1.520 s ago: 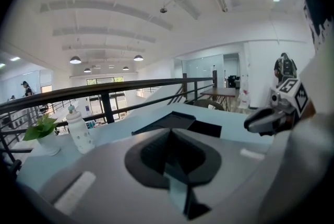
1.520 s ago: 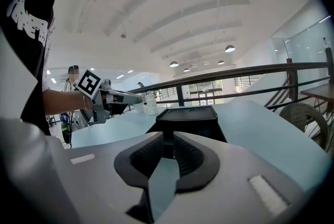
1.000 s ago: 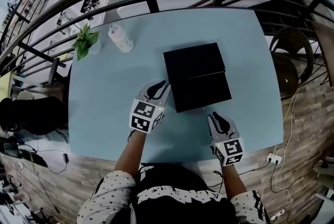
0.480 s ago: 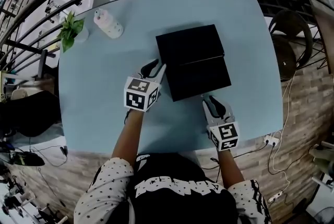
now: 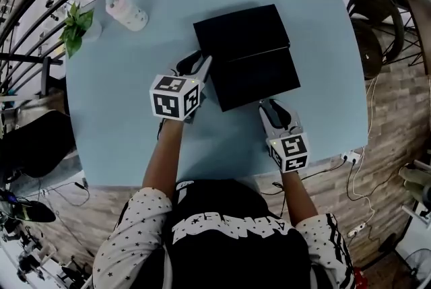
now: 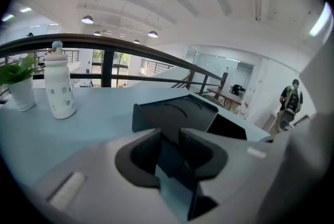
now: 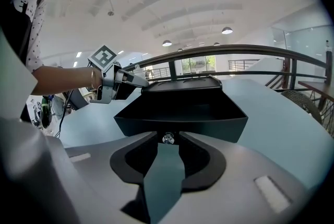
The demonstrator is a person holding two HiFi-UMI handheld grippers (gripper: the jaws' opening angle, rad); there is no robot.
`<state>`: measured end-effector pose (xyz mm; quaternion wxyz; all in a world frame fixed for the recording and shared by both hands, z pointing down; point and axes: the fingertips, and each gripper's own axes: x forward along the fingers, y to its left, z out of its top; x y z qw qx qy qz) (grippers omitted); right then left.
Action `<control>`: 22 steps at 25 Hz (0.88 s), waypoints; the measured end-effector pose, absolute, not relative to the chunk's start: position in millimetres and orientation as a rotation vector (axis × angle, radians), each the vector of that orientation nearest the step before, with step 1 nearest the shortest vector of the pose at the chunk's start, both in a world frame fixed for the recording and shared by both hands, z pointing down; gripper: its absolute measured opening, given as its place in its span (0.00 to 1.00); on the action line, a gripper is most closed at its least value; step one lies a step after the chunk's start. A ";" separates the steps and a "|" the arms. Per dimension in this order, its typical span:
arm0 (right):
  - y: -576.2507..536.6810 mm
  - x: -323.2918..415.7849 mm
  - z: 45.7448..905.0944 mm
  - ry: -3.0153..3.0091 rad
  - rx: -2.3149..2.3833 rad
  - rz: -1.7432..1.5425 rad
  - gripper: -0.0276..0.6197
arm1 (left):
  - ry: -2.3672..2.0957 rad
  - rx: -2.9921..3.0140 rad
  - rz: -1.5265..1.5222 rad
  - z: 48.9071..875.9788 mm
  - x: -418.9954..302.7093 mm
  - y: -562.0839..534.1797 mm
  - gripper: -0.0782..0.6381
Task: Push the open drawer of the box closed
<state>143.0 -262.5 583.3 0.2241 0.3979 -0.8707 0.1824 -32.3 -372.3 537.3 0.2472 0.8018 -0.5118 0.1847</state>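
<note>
The black box [image 5: 240,30] sits mid-worktop [image 5: 114,119], and its open drawer [image 5: 259,79] is pulled out toward the near edge. My right gripper [image 5: 273,106] is at the drawer front. Its jaws have just been opening, and the small metal knob [image 7: 167,138] sits at their tips, unclamped. My left gripper [image 5: 195,65] is against the box's left side with its jaws narrowly apart, gripping nothing.

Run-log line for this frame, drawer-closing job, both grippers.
drawer: open | right gripper: jaws just opening, drawer knob between tips, not gripped | left gripper: open, empty, at box left side
</note>
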 end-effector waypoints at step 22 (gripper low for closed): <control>-272.3 129.7 596.8 -2.372 1.122 0.565 0.15 | -1.463 2.146 0.445 541.5 -33.2 -371.6 0.11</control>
